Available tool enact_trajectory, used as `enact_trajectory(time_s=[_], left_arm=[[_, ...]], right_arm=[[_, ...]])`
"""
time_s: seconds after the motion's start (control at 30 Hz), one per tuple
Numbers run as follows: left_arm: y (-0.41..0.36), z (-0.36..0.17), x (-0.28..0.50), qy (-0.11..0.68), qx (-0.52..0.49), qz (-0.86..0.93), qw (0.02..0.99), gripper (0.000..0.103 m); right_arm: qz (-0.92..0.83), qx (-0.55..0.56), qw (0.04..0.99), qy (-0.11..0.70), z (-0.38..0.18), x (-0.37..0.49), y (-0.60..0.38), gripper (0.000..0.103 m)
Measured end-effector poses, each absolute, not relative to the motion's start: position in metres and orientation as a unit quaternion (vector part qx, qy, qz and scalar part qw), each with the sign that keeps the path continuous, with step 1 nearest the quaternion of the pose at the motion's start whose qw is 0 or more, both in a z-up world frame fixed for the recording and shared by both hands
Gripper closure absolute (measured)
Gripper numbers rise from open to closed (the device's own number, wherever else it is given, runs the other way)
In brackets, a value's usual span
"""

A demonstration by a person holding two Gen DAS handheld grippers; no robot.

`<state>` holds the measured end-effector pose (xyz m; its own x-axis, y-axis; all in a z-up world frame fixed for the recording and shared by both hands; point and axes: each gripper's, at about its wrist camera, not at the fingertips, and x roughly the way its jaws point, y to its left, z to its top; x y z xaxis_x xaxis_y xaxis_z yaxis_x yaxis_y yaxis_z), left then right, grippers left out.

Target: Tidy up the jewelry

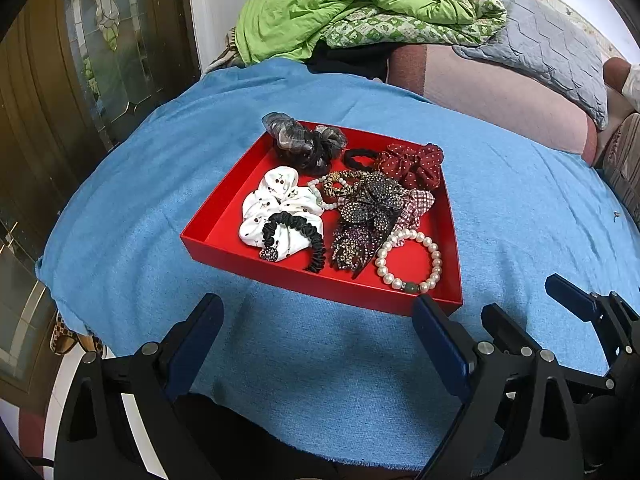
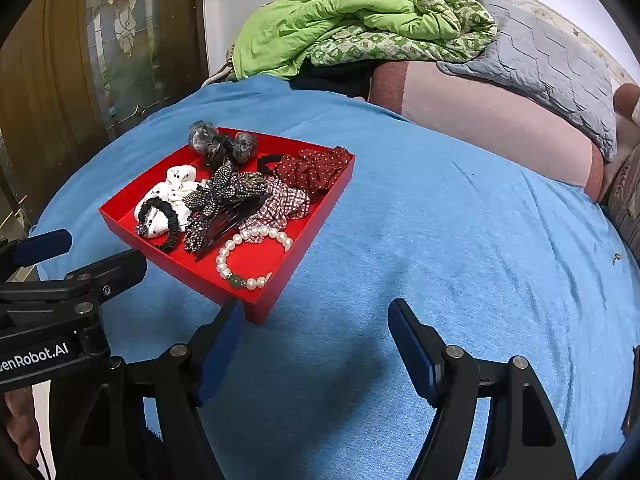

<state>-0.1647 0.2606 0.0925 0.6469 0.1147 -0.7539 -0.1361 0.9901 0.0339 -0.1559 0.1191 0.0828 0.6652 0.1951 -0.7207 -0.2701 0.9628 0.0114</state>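
Note:
A red tray (image 1: 224, 216) (image 2: 320, 204) sits on a blue cloth and holds a pearl bracelet (image 1: 408, 262) (image 2: 250, 256), a rhinestone flower hair comb (image 1: 370, 204) (image 2: 224, 198), a white scrunchie (image 1: 276, 196) (image 2: 170, 190), a black scrunchie (image 1: 304, 232), a red dotted scrunchie (image 1: 412, 162) (image 2: 316, 170), a checked scrunchie (image 2: 280, 204) and a grey sheer one (image 1: 300, 140). My left gripper (image 1: 316, 312) is open and empty just in front of the tray. My right gripper (image 2: 316, 316) is open and empty at the tray's near corner; it also shows in the left wrist view (image 1: 524, 300).
The blue cloth (image 2: 460, 260) covers a round table. Behind it lie a green quilt (image 1: 352, 8), a grey quilted pillow (image 1: 552, 44) and a pink bed cover (image 1: 500, 100). A wooden door with glass (image 1: 100, 40) stands to the left.

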Motion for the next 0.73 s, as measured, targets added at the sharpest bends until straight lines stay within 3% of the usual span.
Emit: enact_trajectory(time_s=[0.73], left_arm=[[0.2575, 0.1008, -0.1628, 0.404, 0.008, 0.084, 0.911, 0.009]], right_arm=[[0.140, -0.044, 0.910, 0.389, 0.0842, -0.1565, 0.1190, 0.023]])
